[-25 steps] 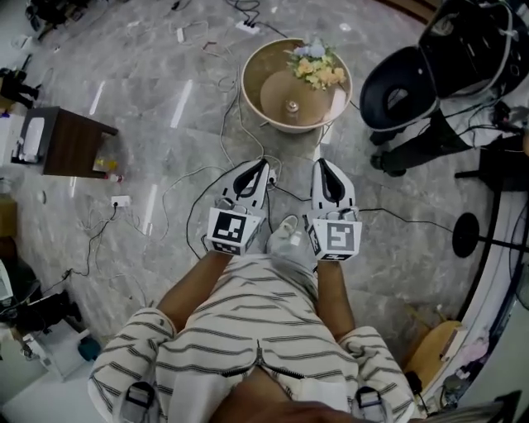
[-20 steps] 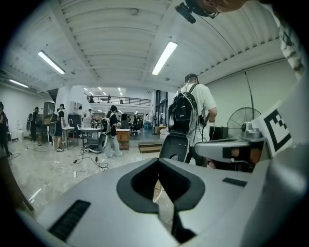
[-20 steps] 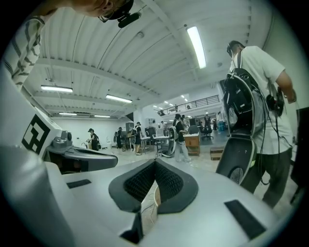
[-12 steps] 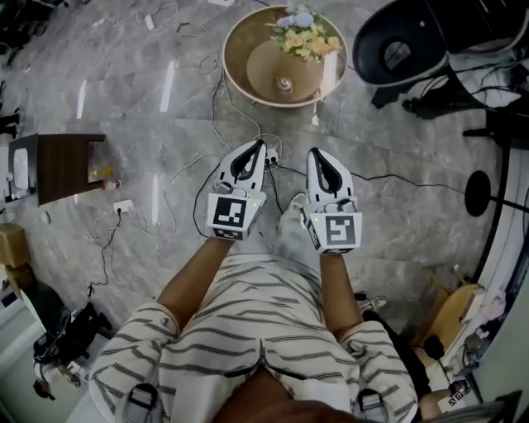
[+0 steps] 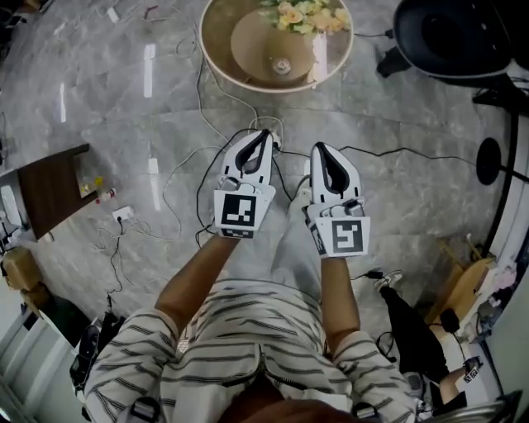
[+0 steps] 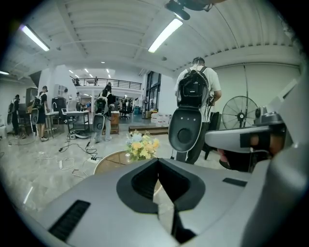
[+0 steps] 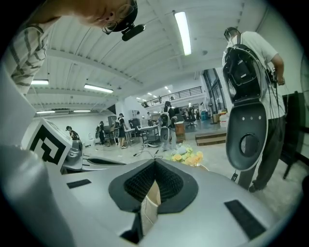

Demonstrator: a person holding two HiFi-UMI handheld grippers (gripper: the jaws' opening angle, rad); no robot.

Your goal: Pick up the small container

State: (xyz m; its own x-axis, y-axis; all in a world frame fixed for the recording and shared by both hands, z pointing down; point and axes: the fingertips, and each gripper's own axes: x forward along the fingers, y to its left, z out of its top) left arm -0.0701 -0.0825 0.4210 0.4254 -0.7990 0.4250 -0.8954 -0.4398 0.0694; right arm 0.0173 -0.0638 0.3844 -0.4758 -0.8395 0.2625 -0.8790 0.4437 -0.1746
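Note:
The small container [image 5: 282, 66] is a little silvery thing that stands on a round tan table [image 5: 223, 49] at the top of the head view, next to a bunch of yellow and white flowers [image 5: 302, 15]. My left gripper [image 5: 264, 134] and right gripper [image 5: 319, 148] are held side by side above the floor, short of the table, both shut with nothing between the jaws. In the left gripper view the jaws [image 6: 158, 162] point at the flowers [image 6: 141, 144] and the table's edge [image 6: 107, 163]. The right gripper view shows its jaws [image 7: 155, 163] shut, with the flowers [image 7: 186, 155] beyond. The container is hidden in both gripper views.
Cables and a power strip [image 5: 122, 212] lie on the marble floor between me and the table. A dark wooden side table [image 5: 50, 186] stands at the left, a black chair [image 5: 455, 37] and a stand base [image 5: 489, 161] at the right. Several people [image 6: 195, 91] stand around.
The round table has drifted up in the head view and looks larger as the person steps toward it. Both grippers stay shut, side by side.

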